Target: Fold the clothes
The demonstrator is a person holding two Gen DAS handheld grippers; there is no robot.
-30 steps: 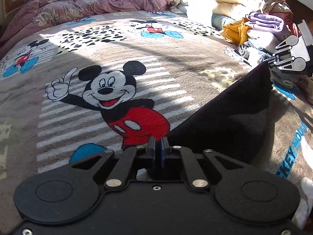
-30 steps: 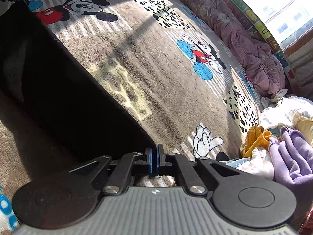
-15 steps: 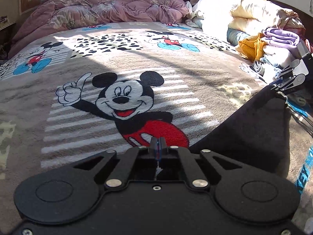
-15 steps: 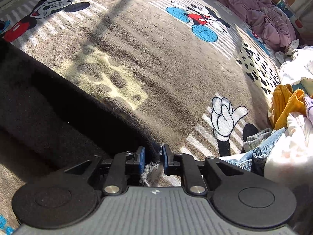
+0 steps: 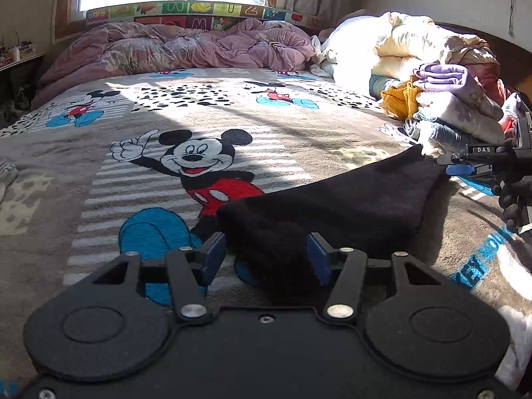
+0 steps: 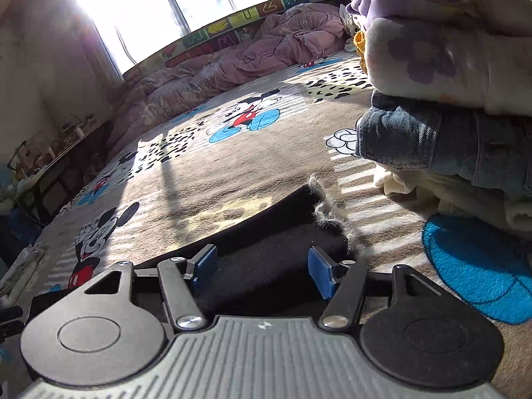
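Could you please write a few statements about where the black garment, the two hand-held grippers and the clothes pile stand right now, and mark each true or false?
1. The left hand-held gripper is clamped shut on the black garment. False: its blue pads stand wide apart, with the cloth lying between them.
2. The right hand-held gripper is open. True.
3. The black garment lies on the Mickey Mouse blanket. True.
4. The folded jeans sit on top of the clothes pile. False: a white fleece with purple flowers lies on them.
5. A pink quilt is bunched below the window. True.
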